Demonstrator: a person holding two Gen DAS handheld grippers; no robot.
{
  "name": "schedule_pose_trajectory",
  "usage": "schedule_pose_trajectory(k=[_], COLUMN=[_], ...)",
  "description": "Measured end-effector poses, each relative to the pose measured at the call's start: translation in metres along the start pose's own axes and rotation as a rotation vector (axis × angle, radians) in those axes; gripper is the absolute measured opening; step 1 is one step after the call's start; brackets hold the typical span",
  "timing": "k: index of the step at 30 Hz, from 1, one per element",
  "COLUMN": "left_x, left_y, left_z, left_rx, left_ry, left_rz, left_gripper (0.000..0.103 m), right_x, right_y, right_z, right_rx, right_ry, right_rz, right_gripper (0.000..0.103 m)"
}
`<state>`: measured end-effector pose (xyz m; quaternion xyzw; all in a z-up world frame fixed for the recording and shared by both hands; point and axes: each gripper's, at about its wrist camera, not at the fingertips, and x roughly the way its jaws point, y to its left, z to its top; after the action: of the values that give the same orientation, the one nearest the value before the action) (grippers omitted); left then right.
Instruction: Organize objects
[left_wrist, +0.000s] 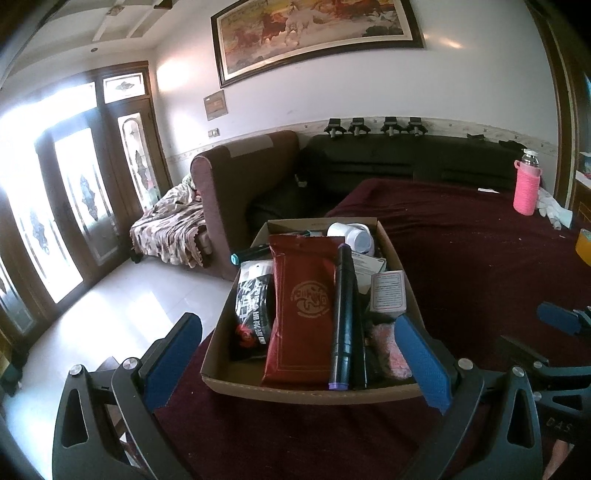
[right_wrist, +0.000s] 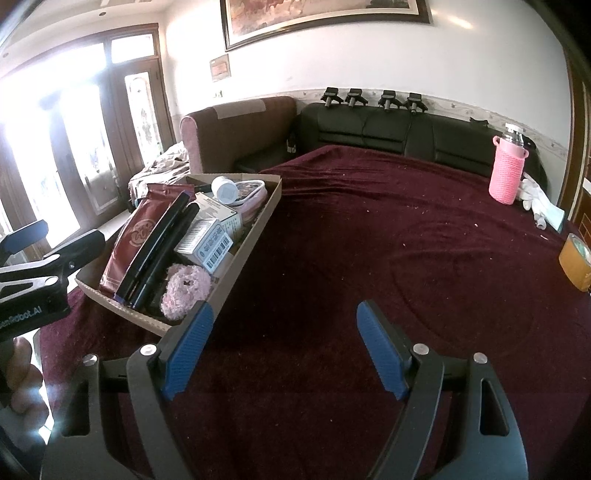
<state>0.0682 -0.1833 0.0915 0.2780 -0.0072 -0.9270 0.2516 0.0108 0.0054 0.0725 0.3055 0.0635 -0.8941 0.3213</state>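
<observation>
both the left gripper (left_wrist: 299, 354) and right gripper (right_wrist: 284, 350) gaped empty while the crammed cardboard box (left_wrist: 391, 251) sat at the table's (right_wrist: 369, 240) left edge, probably light but floppy, best gripped by its stiffer rim.

Shallow open cardboard box (left_wrist: 236, 384) at lower centre of the left wrist view, packed with a dark red pouch (left_wrist: 301, 314) lying flat, a long black pen (left_wrist: 342, 317) beside it, small white cartons (right_wrist: 208, 242), a fluffy pink item (right_wrist: 184, 290)
</observation>
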Motion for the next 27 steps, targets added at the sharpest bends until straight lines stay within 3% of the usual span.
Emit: schedule_pose_trajectory(k=[27], left_x=[0.0018], left_y=[0.0031], left_z=[-0.0060], left_rx=[-0.003], left_ry=[0.019], left_rz=[-0.041], left_gripper=[0.102], right_x=[0.0007], right_y=[0.0015], right_z=[-0.0004], right_rx=[0.001], right_ry=[0.005], right_rz=[-0.002], right_gripper=[0.081])
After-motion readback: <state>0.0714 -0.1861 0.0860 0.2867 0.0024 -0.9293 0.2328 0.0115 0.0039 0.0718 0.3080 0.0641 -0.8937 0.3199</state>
